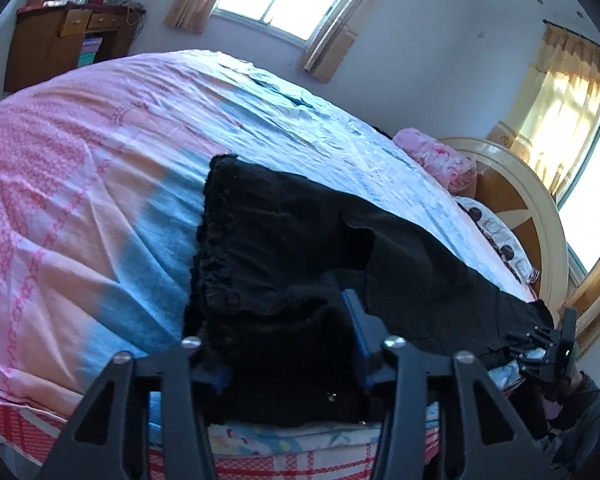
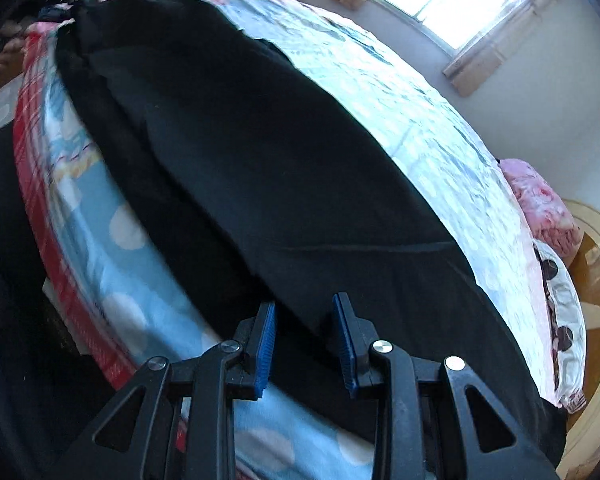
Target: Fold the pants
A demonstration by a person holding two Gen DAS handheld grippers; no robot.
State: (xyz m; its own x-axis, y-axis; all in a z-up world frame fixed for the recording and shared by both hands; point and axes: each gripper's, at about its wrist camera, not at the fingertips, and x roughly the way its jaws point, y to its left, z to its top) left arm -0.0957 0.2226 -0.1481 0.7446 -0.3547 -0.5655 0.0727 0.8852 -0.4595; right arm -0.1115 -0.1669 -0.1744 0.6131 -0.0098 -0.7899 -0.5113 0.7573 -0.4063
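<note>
A: Start at the left. What does the left gripper [image 1: 288, 344] have?

B: It sits at the waist end of the black pants [image 1: 300, 240], at the near edge of the bed [image 1: 80, 200]. Its jaws stand partly apart with bunched waist cloth between them; I can't tell whether the pads [image 1: 358, 320] actually press on it.

A: And the pants themselves?

B: Flat along the near edge of the bed, their long axis running from the ruffled waistband at the left out to the leg ends at the right.

A: The right gripper [image 2: 305, 340]?

B: At the leg end. Narrow gap, blue pads either side of a raised fold of leg cloth, but a sliver of space shows, so I judge it not yet clamped.

A: So which hand leads?

B: Each is nearest its own end. A lengthwise fold would likely bring legs toward waist.
</note>
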